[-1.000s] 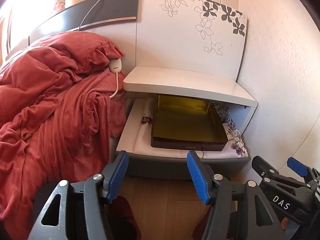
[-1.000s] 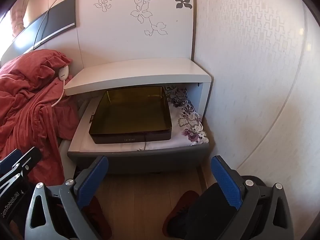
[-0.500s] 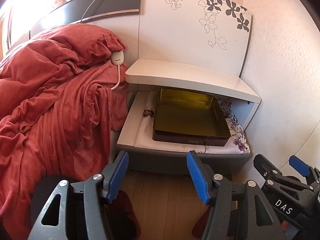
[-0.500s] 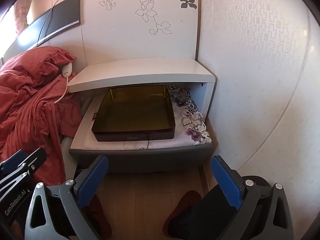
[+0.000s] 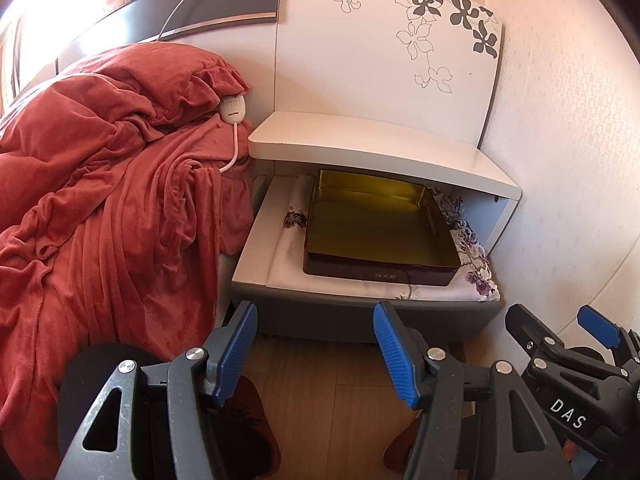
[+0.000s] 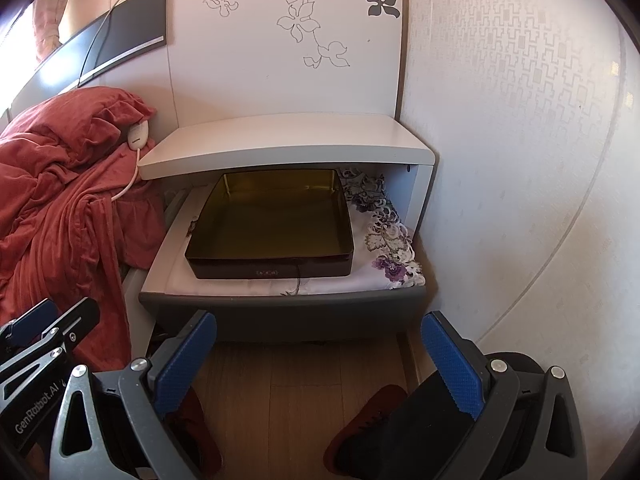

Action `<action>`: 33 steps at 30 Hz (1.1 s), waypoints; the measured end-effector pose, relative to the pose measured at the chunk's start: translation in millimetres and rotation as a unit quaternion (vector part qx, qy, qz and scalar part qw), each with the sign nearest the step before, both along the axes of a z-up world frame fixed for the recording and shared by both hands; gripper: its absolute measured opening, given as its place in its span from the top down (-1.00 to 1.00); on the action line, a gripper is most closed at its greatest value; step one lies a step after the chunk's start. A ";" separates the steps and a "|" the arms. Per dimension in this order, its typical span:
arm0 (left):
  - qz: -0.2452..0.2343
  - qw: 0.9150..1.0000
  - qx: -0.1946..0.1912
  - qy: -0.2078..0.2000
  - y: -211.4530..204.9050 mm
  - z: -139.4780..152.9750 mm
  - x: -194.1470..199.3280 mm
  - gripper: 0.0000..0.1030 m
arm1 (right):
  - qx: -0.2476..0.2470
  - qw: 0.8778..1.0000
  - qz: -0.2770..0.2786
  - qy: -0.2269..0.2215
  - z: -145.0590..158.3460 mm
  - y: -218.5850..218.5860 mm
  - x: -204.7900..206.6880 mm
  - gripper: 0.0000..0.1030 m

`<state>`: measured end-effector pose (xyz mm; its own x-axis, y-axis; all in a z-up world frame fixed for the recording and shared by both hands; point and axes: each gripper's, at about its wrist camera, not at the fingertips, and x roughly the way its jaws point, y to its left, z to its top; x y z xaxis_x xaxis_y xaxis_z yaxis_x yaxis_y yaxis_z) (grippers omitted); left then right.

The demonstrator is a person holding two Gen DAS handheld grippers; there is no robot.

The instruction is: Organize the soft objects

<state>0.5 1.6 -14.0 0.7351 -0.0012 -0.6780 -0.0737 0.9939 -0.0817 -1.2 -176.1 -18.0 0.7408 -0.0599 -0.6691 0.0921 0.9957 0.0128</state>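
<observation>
A: In the left wrist view, the left gripper (image 5: 316,344) is spread wide and holds nothing. The red blanket (image 5: 104,216) hangs to its left; the floral cloth (image 5: 472,256) lies ahead under the tin box (image 5: 380,228).

B: In the right wrist view, the right gripper (image 6: 320,364) also gapes empty. The tin box (image 6: 276,220) probably weighs the floral cloth (image 6: 392,240) flat.

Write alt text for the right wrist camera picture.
An open right gripper faces a white nightstand whose lower level holds an empty dark rectangular tin on floral cloth. A rumpled red blanket lies left.
</observation>
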 end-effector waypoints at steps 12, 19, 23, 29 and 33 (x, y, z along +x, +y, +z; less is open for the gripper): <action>0.001 1.000 -0.006 0.004 2.0 -1.9 0.0 -0.20 | -0.003 1.000 0.004 0.006 -3.8 1.2 0.9 -1.00; 0.004 1.000 -0.009 0.007 4.8 -3.8 -0.3 -0.20 | -0.004 1.000 0.011 0.009 -6.8 3.8 0.5 -1.00; 0.003 1.000 -0.009 0.007 4.7 -4.3 -0.5 -0.20 | -0.003 1.000 0.014 0.011 -7.8 3.9 0.8 -1.00; 0.002 1.000 -0.010 0.010 4.4 -6.4 0.0 -0.20 | -0.002 1.000 0.017 0.014 -9.2 5.5 0.4 -1.00; 0.001 1.000 -0.012 0.013 4.0 -7.8 -0.3 -0.20 | -0.002 1.000 0.018 0.016 -10.2 6.0 0.9 -1.00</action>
